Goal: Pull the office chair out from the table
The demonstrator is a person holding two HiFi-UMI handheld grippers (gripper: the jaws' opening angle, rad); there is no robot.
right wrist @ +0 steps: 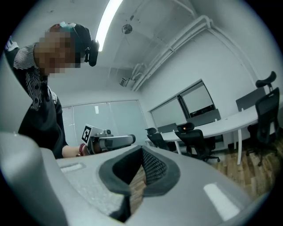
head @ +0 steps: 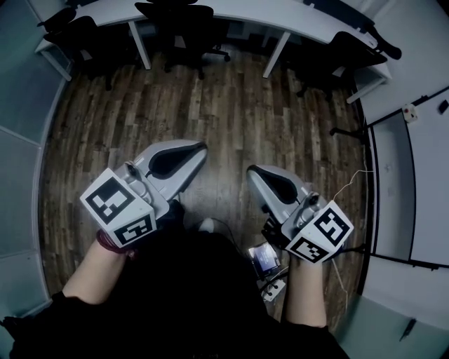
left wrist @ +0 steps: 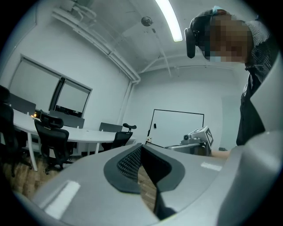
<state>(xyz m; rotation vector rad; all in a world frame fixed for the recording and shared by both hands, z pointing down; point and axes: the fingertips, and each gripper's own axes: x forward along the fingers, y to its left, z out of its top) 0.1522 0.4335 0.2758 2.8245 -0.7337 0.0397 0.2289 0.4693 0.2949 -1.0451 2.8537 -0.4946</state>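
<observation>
Several black office chairs stand tucked at a long white curved table at the far end of the room. One chair is straight ahead, another chair is at the far left, a third chair at the far right. My left gripper and right gripper are held level over the wooden floor, well short of the chairs, both shut with nothing in them. The left gripper view shows the shut left gripper and a chair at the table. In the right gripper view the right gripper is shut, with a chair beyond.
A whiteboard lines the right wall and a glass partition the left. A small device and a white cable lie on the floor by the person's feet. Bare wooden floor lies between me and the table.
</observation>
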